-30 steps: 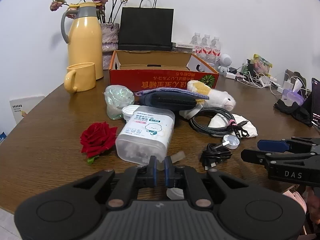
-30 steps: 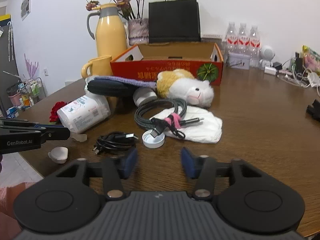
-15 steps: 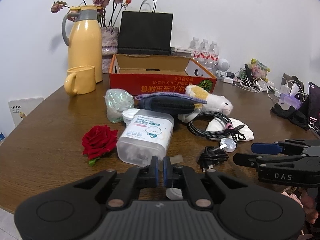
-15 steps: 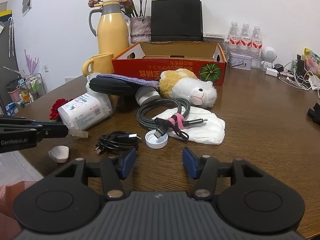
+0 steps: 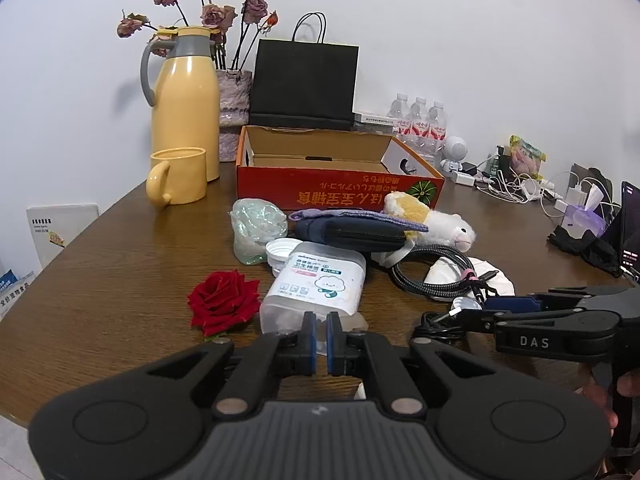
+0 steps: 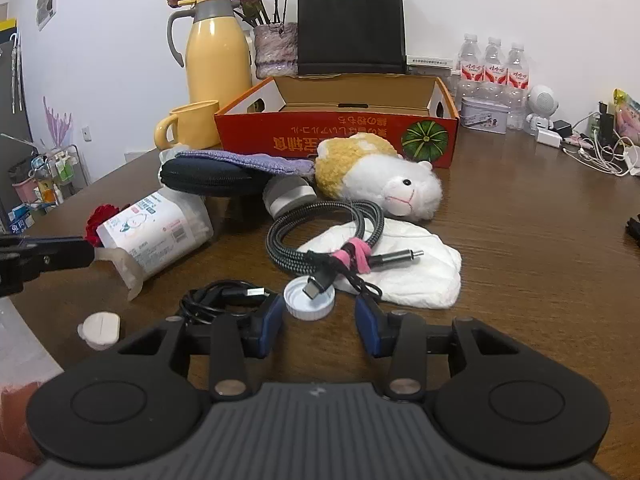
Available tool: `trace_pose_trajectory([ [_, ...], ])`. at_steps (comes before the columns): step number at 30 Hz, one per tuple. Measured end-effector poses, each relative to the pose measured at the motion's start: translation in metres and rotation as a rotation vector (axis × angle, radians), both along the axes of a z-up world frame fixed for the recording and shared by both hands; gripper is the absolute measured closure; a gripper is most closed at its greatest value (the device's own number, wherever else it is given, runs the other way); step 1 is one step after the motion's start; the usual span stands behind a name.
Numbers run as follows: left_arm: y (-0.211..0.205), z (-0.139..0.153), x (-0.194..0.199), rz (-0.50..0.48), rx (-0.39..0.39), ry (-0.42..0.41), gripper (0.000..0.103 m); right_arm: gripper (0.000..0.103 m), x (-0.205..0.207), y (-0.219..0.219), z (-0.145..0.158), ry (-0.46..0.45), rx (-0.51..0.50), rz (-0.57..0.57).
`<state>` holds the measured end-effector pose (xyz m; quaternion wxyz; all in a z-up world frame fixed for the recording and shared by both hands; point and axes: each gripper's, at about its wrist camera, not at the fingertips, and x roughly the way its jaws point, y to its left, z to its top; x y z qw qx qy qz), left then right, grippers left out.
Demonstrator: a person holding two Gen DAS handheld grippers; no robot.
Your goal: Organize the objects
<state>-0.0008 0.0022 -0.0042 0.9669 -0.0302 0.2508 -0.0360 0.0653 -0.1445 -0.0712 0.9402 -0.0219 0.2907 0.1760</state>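
A white bottle cap [image 6: 308, 300] lies on the brown table [image 6: 520, 248], just ahead of my right gripper [image 6: 320, 316] and between its blue fingertips. The jaws are closing; the pads stand apart from the cap. A black cable bundle [image 6: 224, 300] lies by the left finger. My left gripper [image 5: 321, 336] is shut at the near end of the clear cotton-swab box [image 5: 316, 288]. The box's translucent flap [image 6: 120, 264] sits at its tips; I cannot tell whether it is pinched. From the left wrist view the right gripper [image 5: 476, 309] reaches in from the right.
Behind lie a braided cable [image 6: 320, 236] on a white cloth [image 6: 416, 276], a plush hamster [image 6: 384, 176], a dark pouch [image 6: 212, 176], a red rose [image 5: 224, 300] and an open red carton [image 6: 340, 136]. A yellow mug [image 5: 180, 176] and jug [image 5: 186, 100] stand far left.
My right gripper has moved forward to the white cap and its jaws have narrowed. The left gripper's small gap has closed; it has hardly moved.
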Motion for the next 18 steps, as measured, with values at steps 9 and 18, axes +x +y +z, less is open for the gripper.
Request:
trace_pose_trajectory([
  [9,0.002,0.008,-0.004,-0.007,0.003,-0.031,0.100,0.075,-0.008,0.005,0.004,-0.010,-0.019,0.037],
  [18,-0.001,0.026,-0.007,-0.017,0.014,-0.093,0.100,0.075,-0.027,-0.003,0.017,-0.021,-0.019,0.058],
])
